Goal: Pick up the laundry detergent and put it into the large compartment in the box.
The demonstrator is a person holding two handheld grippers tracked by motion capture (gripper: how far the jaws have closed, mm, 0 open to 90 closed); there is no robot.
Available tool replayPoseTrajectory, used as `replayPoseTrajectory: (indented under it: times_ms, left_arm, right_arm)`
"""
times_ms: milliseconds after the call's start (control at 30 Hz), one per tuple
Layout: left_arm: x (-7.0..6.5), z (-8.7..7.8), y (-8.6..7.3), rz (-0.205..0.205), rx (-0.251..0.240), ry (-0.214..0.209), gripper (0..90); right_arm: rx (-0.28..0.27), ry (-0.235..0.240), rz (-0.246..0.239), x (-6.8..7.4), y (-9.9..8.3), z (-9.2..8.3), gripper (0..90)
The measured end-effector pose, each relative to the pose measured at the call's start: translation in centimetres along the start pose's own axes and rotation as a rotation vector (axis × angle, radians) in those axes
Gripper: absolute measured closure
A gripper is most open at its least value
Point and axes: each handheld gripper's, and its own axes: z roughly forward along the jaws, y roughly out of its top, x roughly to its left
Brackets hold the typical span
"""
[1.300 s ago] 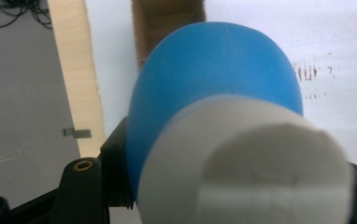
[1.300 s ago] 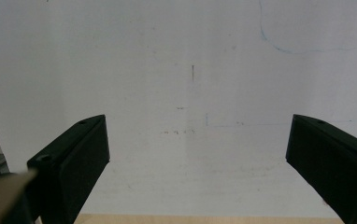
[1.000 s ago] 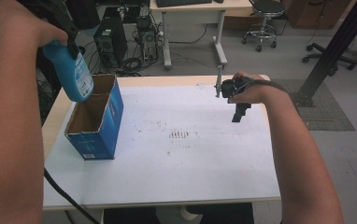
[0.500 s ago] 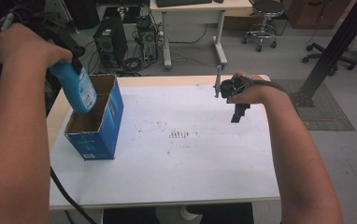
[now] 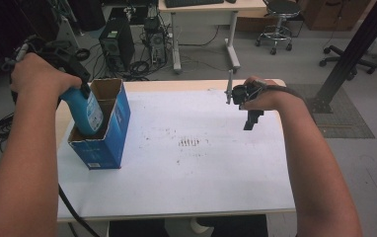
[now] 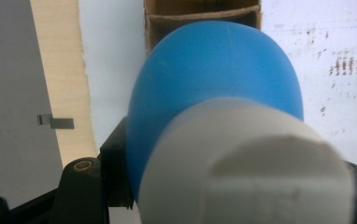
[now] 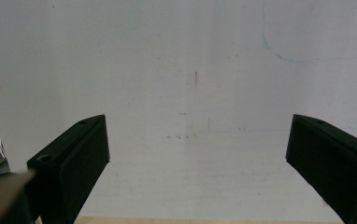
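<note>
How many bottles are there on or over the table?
1: a blue plastic bottle with a white cap, gripped by the left gripper, base down in the open blue cardboard box. Others may be hidden inside.

The bottle (image 5: 84, 109) is bright blue with a white label that carries small dark print, and in the left gripper view its cap (image 6: 246, 168) is white. The box (image 5: 108, 129) is blue outside, with small white print near its lower edge, and plain brown cardboard inside. The table (image 5: 186, 182) has a white top with a row of short dark marks near its middle and a pale wood strip along its far edge. Both grippers, the left gripper (image 5: 73, 69) and the right gripper (image 5: 249, 118), are black.
</note>
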Motion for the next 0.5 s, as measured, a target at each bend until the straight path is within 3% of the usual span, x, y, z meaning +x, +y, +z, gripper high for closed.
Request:
replayPoseTrajectory:
  times_ms: [500]
  left_arm:
    - [-0.3,3.4,-0.3,-0.003,0.003,-0.006,37.9]
  right_arm:
    - [-0.004,-0.003,-0.005,0.1,0.1,0.0,6.0]
